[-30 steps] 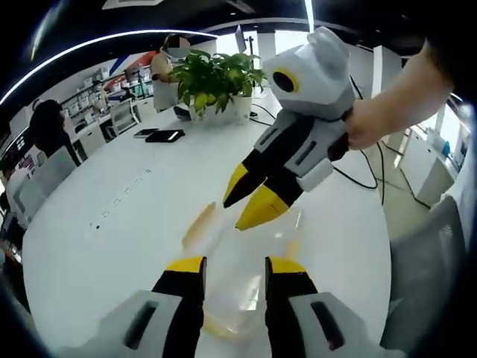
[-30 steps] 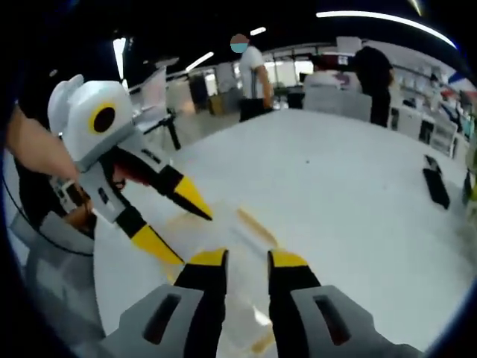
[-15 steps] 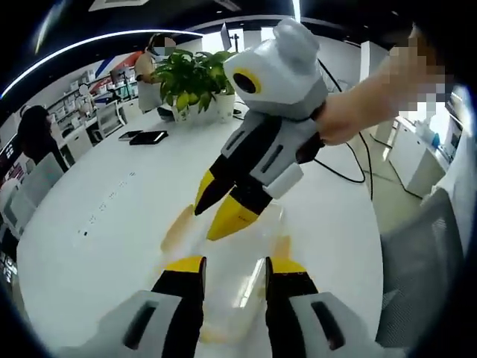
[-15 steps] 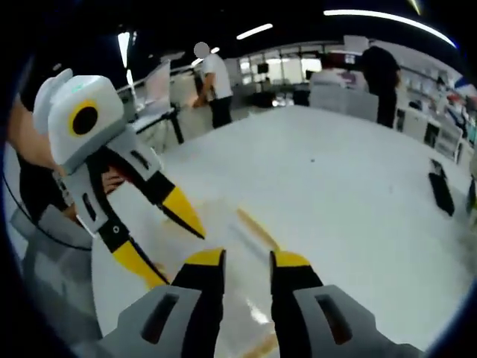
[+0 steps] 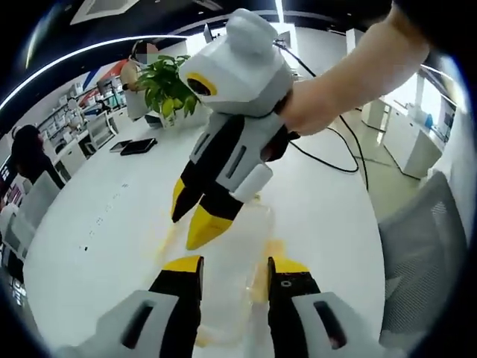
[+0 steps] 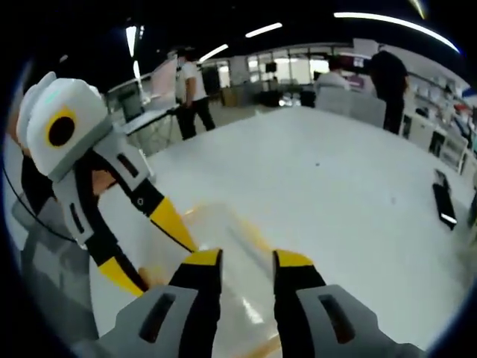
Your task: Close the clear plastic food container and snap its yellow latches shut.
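The clear plastic container lies on the white table, just past my left gripper, whose jaws stand open over it. Yellow latches show along its edges. My right gripper, held by a person's hand, comes in from the upper right with its yellow tips slightly apart, low over the container's far left side. In the right gripper view the container with a yellow latch lies ahead of the open right gripper. The left gripper is spread open at the container's left edge.
A potted plant and a dark tablet sit at the table's far side. A cable runs off the table and a grey chair stands at right. A dark device lies on the table. People stand behind.
The right gripper has swung left and lower in the left gripper view, closer to the container. The left gripper has dipped lower at the container's left side.
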The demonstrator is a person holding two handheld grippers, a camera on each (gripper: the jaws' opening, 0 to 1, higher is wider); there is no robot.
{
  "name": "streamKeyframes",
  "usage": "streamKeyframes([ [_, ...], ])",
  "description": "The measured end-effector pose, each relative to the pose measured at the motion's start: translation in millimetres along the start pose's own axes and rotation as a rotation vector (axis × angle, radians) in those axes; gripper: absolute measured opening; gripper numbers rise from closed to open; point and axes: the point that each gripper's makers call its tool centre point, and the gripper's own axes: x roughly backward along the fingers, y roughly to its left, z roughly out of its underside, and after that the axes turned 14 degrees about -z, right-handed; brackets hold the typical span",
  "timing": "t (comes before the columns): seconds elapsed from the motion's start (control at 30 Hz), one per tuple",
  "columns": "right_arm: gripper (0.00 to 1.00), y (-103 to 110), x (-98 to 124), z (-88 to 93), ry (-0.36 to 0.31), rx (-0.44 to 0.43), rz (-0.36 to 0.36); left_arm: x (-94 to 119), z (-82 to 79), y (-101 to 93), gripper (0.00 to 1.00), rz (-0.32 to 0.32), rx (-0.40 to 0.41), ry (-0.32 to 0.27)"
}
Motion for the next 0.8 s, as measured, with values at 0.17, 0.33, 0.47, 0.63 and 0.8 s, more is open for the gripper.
streamKeyframes([
  [0.17,0.27,-2,-2,-0.5,0.038,0.034,-0.036,0,0.6,-3.4,0.31,-0.001,-0.065,-0.004],
  [0.33,0.29,-3,-5,0.4,0.09,0.082,-0.081,-4,-0.2,-5.8,0.33,-0.018,-0.158,-0.013],
  [0.47,0.3,-4,-8,2.3,0.135,0.116,-0.129,-8,3.9,-10.0,0.33,-0.027,-0.247,-0.002],
  [0.63,0.36,-8,-12,0.2,0.156,0.135,-0.186,-12,8.5,-14.7,0.33,-0.041,-0.324,0.008],
  [0.8,0.4,-8,-13,-0.1,0.176,0.127,-0.29,-15,9.5,-18.4,0.33,-0.043,-0.381,0.013],
])
